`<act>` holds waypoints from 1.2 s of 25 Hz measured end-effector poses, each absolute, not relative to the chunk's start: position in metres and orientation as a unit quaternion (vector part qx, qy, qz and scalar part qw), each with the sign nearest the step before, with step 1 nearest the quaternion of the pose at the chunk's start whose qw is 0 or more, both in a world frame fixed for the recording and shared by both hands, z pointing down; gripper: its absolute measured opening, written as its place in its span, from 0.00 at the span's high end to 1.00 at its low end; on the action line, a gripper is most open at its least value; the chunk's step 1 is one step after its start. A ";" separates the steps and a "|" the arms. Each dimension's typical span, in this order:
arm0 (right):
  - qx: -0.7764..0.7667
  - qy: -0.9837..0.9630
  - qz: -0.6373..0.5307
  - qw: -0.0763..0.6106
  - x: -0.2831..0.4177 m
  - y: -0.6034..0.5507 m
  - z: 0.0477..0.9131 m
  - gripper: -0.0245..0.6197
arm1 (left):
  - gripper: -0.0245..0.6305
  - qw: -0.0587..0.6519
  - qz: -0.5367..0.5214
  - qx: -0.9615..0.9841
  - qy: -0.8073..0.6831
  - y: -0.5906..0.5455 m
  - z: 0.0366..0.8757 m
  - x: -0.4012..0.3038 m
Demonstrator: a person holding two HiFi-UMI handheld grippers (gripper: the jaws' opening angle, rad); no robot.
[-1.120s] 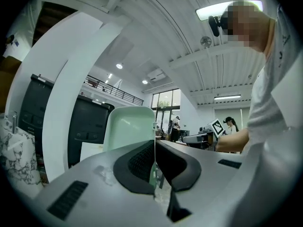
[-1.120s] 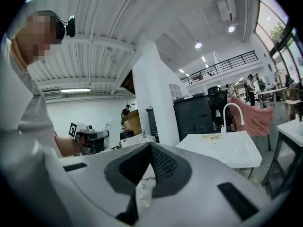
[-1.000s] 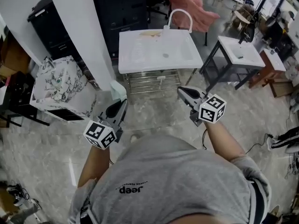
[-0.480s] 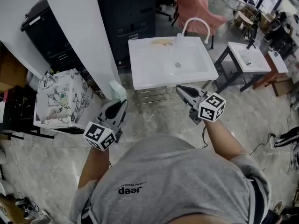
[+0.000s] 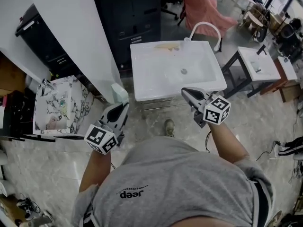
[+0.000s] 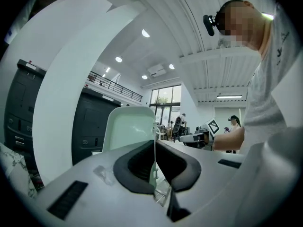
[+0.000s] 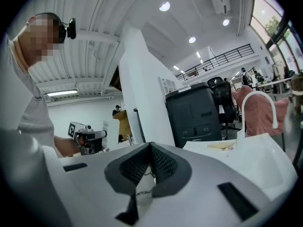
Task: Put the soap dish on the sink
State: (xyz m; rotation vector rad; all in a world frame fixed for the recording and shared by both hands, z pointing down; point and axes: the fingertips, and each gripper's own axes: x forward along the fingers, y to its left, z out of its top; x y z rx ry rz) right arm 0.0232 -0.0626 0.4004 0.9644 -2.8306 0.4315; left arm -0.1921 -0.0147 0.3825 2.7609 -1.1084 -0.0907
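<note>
Two sinks (image 5: 142, 79) on marbled floor (image 5: 265, 122); left hand-held gripper (image 5: 122, 109) pinches soap dish (image 5: 119, 92), right hand-held gripper (image 5: 185, 91) pressed together.

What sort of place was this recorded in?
Likely an open-plan workshop or lab, not a bathroom: a free-standing sink on a metal frame, a second sink beside it, a black copier behind.

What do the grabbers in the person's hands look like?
Both the left gripper and the right gripper are pale grey shells tapering to black-padded fingers. Each carries a white cube printed with black square markers. The person wears a grey short-sleeved T-shirt.
</note>
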 end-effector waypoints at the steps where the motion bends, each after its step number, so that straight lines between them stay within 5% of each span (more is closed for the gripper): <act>1: 0.313 -0.937 0.144 0.059 0.026 -0.076 0.403 0.88 | 0.94 0.082 -0.029 0.923 -0.375 -0.025 0.385 -0.189; 16: 0.197 -0.968 0.141 0.063 0.072 -0.289 0.402 0.88 | 0.94 0.085 -0.013 0.884 -0.460 -0.207 0.390 -0.103; 30: 0.218 -0.962 0.150 0.061 0.082 -0.361 0.417 0.88 | 0.94 0.082 0.032 0.896 -0.435 -0.305 0.409 -0.093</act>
